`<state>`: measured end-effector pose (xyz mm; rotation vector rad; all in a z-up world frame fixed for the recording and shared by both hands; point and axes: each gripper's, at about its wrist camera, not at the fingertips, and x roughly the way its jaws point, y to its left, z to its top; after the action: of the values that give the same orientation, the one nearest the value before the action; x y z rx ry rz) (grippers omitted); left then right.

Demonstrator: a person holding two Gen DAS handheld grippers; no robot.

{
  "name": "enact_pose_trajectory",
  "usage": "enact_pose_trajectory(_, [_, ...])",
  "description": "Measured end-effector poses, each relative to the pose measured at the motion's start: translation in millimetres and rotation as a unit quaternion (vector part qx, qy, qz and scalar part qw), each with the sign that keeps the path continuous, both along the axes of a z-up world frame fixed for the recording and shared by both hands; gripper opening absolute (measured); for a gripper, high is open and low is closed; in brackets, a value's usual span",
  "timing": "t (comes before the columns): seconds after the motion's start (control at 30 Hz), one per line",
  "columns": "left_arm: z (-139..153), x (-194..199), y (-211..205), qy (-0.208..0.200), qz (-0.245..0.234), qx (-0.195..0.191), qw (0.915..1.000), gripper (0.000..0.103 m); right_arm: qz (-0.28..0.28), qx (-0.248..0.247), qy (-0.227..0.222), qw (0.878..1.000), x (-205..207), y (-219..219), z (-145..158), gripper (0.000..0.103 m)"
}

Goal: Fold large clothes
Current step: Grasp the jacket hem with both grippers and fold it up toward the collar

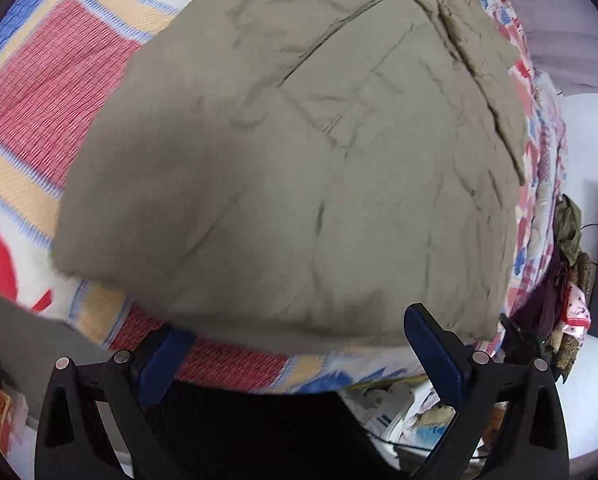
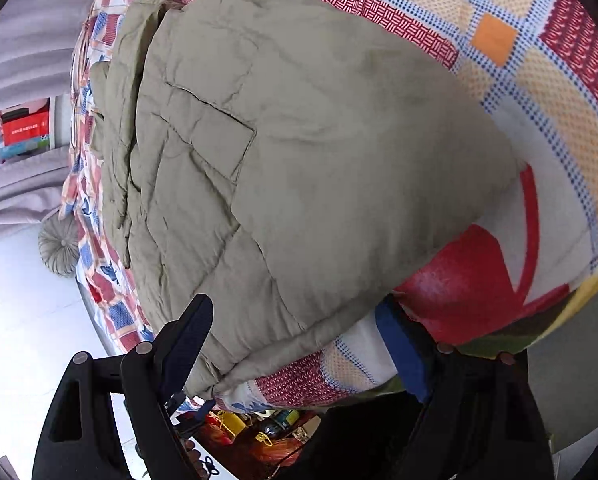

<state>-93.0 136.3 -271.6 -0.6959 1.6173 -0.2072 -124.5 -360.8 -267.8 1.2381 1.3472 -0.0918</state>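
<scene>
I am holding both pairs of jaws wide and empty over the near edge of the olive quilted jacket (image 1: 299, 160), which is lying spread and already doubled over on the patterned bedspread (image 1: 39, 92). Through my left gripper (image 1: 299, 360) I am seeing the jacket's folded hem running across just ahead of and above the blue pads (image 1: 435, 356), with a strip of bedspread showing between the pads and the cloth, so nothing is being pinched there. Through my right gripper (image 2: 295, 344) the near corner of the jacket (image 2: 299, 160) is sitting between the two fingers, the left-hand finger overlapping the hem in the picture and the blue pad (image 2: 399, 352) on the other side standing just clear of it; I am not pressing on the fabric. The jacket's long axis is running away from me, from this hem toward the bunched collar end at the far side of the bed. I am judging my right hand to be the nearer one to the cloth, almost straddling the corner, while my left is needing to push a little further forward before both can close on the hem together.
</scene>
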Motion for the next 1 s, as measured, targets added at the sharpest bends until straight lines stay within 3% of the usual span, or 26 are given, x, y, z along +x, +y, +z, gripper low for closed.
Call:
enact_pose_trajectory(0.27, [-3.7,29.9,-23.4,-0.022,0.028,-0.025,0.9990,0.102,-0.048,0.054,-0.031,0.997,3.1,-3.8,-3.0,0.086])
enact_pose_trajectory(0.4, [-3.1,42.5,-35.1,-0.030,0.020,-0.015,0.9993,0.101,-0.059,0.070,-0.036,0.995,12.9,1.7,-10.6,0.086])
enact_pose_trajectory(0.47, [-1.3,46.2,-33.9,-0.034,0.024,-0.004,0.9991,0.080,-0.060,0.074,-0.033,0.995,16.8,6.1,-14.5,0.085])
enact_pose_trajectory(0.5, [-0.9,46.6,-31.3,-0.036,0.025,0.002,0.9991,0.060,-0.061,0.076,-0.032,0.995,18.6,7.8,-15.2,0.084])
enact_pose_trajectory(0.53, [0.0,47.9,-29.0,-0.040,0.024,0.003,0.9989,0.040,-0.062,0.078,-0.032,0.994,19.0,8.2,-15.1,0.080])
enact_pose_trajectory(0.6, [3.1,50.7,-27.0,-0.050,0.017,0.004,0.9986,0.022,-0.063,0.074,-0.027,0.995,20.3,9.4,-14.1,0.068])
enact_pose_trajectory(0.7, [14.6,55.8,-26.5,-0.071,0.001,0.005,0.9975,0.013,-0.070,0.071,-0.015,0.995,18.0,1.9,-15.8,0.034])
enact_pose_trajectory(0.73, [19.7,58.0,-27.0,-0.078,-0.006,0.007,0.9969,0.013,-0.074,0.068,-0.010,0.995,17.5,-0.4,-15.3,0.016])
enact_pose_trajectory(0.83, [35.8,64.4,-27.9,-0.099,-0.021,0.009,0.9948,0.013,-0.065,0.054,-0.017,0.996,22.2,-1.1,-6.9,0.009])
enact_pose_trajectory(1.0, [61.8,78.1,-27.3,-0.130,-0.029,0.005,0.9910,0.013,-0.022,0.029,-0.048,0.998,41.3,1.1,19.5,0.008])
